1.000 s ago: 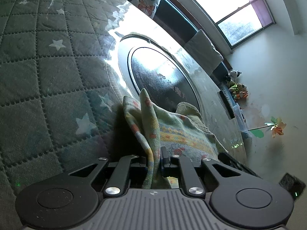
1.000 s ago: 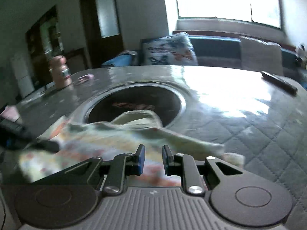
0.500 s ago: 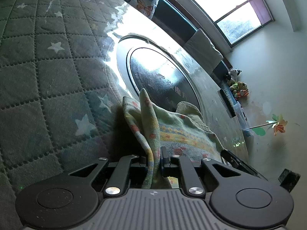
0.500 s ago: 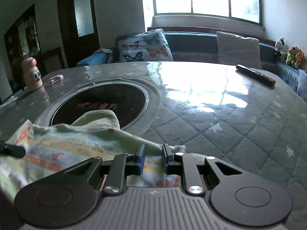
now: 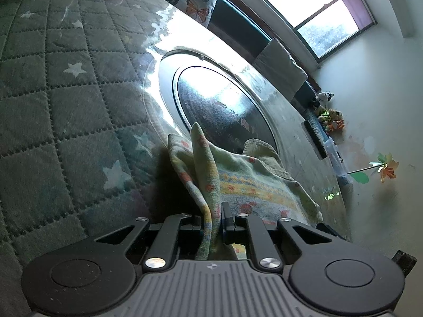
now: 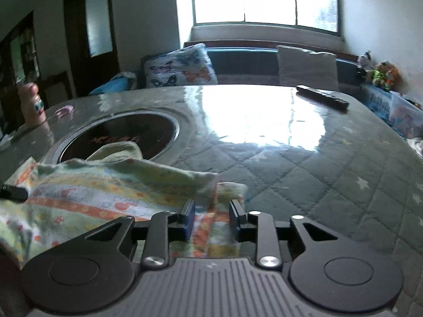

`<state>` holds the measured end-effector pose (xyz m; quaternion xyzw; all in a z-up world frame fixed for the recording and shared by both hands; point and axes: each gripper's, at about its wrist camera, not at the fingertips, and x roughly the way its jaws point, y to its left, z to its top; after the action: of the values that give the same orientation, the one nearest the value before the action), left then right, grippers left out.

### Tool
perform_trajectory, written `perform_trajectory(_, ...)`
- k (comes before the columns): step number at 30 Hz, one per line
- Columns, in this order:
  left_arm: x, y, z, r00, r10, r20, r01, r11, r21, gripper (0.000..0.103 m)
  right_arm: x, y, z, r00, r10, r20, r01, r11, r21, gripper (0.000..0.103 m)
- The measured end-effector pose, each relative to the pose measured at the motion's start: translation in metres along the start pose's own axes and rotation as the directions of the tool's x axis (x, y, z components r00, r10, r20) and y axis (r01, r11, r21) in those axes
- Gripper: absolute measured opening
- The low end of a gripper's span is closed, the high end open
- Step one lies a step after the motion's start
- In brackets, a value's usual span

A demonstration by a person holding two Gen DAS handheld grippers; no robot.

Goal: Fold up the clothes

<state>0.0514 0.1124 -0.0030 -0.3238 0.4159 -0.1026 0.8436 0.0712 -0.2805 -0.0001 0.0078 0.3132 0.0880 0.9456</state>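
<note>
Two grippers work one patterned garment (image 6: 105, 192) on our quilted table (image 6: 330, 185), which has a round dark recess (image 6: 124, 137) set into it; only the garment's folded far edge overlaps that recess at its 6 o'clock rim. In the right wrist view the cloth runs lengthwise from 9 o'clock toward centre, its corner lying between our right gripper (image 6: 211, 218) fingers, whose jaws are opening and no longer pinch it. In the left wrist view our left gripper (image 5: 213, 222) stays out of nothing: it is clamped on a raised fold pointing to 12 o'clock.
</note>
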Motion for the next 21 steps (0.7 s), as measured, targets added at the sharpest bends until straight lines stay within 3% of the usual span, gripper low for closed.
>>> perform_trajectory(2, 0.0, 0.0, 0.0, 1.0, 0.003, 0.001, -0.003, 1.0, 0.003, 0.013, 0.002, -0.005, 0.0, 1.0, -0.007, -0.004, 0.007, 1.0, 0.03, 0.039)
perform_trajectory(12, -0.001, -0.004, -0.001, 1.0, 0.021, 0.009, -0.021, 0.999, 0.031, 0.013, 0.011, -0.012, -0.002, 0.999, 0.037, -0.005, -0.036, 0.992, 0.117, 0.038)
perform_trajectory(15, -0.001, -0.008, -0.001, 0.999, 0.035, 0.009, -0.035, 0.999, 0.042, 0.013, 0.014, -0.006, -0.001, 0.999, 0.054, -0.005, -0.053, 0.992, 0.115, 0.025)
perform_trajectory(17, -0.001, -0.011, 0.0, 0.999, 0.048, 0.009, -0.048, 0.997, 0.052, 0.013, 0.014, -0.003, -0.001, 0.997, 0.071, -0.006, -0.07, 0.991, 0.115, 0.01)
perform_trajectory(21, -0.002, -0.025, 0.003, 0.997, 0.069, 0.017, -0.07, 0.993, 0.092, 0.012, 0.006, -0.002, -0.002, 0.996, 0.083, 0.016, -0.084, 0.99, 0.111, 0.008)
